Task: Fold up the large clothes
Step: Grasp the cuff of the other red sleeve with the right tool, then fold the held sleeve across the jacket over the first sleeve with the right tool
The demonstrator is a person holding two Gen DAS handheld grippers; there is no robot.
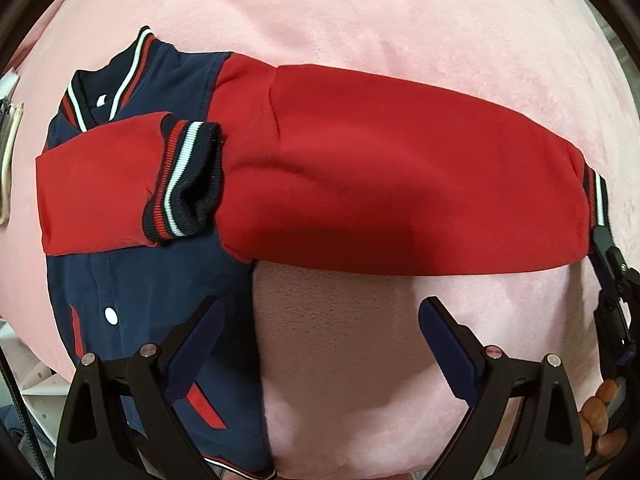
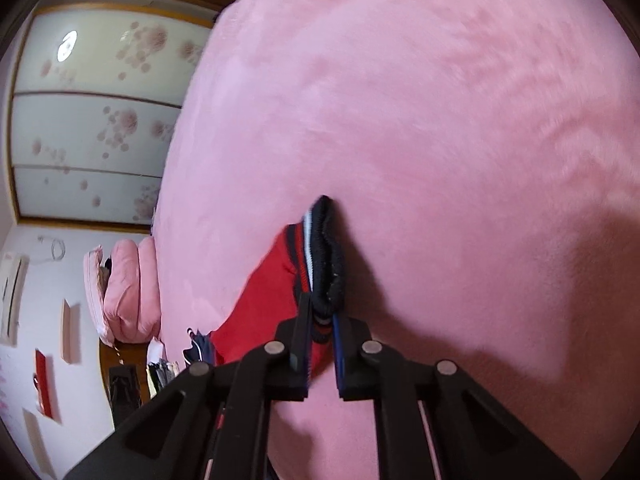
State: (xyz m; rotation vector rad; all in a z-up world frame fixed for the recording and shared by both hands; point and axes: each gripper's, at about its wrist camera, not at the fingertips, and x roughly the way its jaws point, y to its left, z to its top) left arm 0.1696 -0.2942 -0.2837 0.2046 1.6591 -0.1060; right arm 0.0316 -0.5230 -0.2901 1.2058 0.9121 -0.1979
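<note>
Between the right fingers [image 2: 308, 344], the sleeve cuff [image 2: 328, 256] (pinched tight).

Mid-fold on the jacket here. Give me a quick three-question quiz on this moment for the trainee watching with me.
1. True or false: the left gripper holds the jacket between its jaws.
2. Which part does the right gripper grip? A) collar B) striped cuff of the outstretched sleeve C) hem
3. Fill in: the other sleeve lies folded across the jacket's ____.

Key
1. False: its jaws are open over the pink blanket, with nothing between them.
2. B: the jaws are closed on the outstretched sleeve's striped cuff.
3. Chest, just below the collar.
</note>
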